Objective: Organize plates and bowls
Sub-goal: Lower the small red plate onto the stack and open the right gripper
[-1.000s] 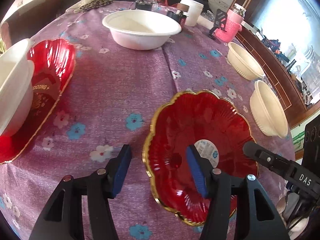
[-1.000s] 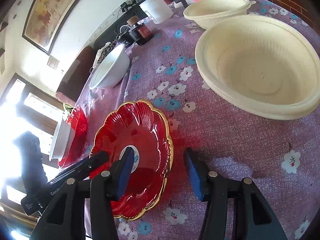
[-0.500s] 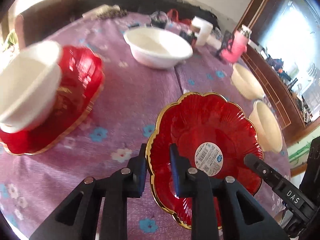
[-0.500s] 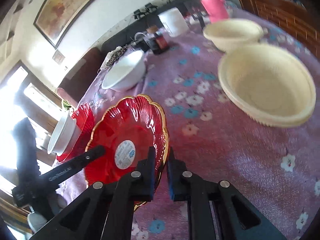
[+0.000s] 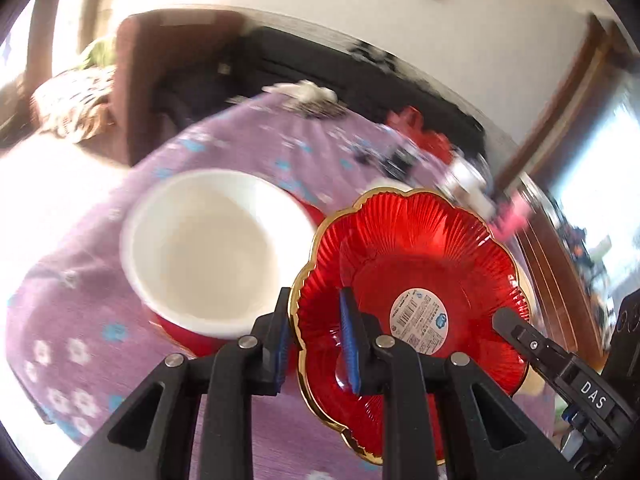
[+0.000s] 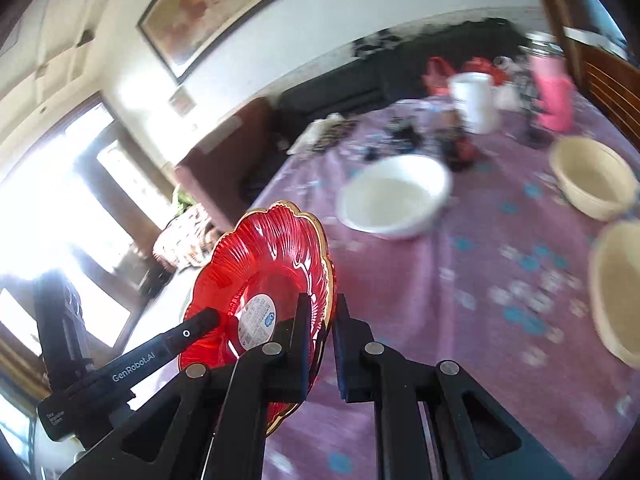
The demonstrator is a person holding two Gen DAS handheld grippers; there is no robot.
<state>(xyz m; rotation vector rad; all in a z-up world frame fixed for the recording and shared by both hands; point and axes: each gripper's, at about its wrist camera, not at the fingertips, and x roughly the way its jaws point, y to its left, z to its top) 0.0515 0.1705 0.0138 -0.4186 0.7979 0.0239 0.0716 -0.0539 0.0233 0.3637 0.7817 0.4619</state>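
Observation:
A red scalloped plate (image 5: 420, 272) with a gold rim and a round sticker is lifted off the purple floral table, tilted. My left gripper (image 5: 316, 340) is shut on its left rim. My right gripper (image 6: 322, 320) is shut on the opposite rim of the same plate (image 6: 260, 264). Beside it in the left wrist view, a white bowl (image 5: 212, 252) sits on a second red plate (image 5: 188, 336). A wide white bowl (image 6: 394, 196) and two cream bowls (image 6: 592, 176) (image 6: 620, 292) stand on the table.
At the table's far end stand a white cup (image 6: 474, 100), a pink bottle (image 6: 554, 92) and small dark clutter. A brown chair (image 5: 168, 64) and a dark sofa stand behind the table. Bright windows lie to the left.
Both grippers shut on the red plate's rims and lifted it off the table, carrying it left toward the red plate with the white bowl. The views are now blurred by motion.

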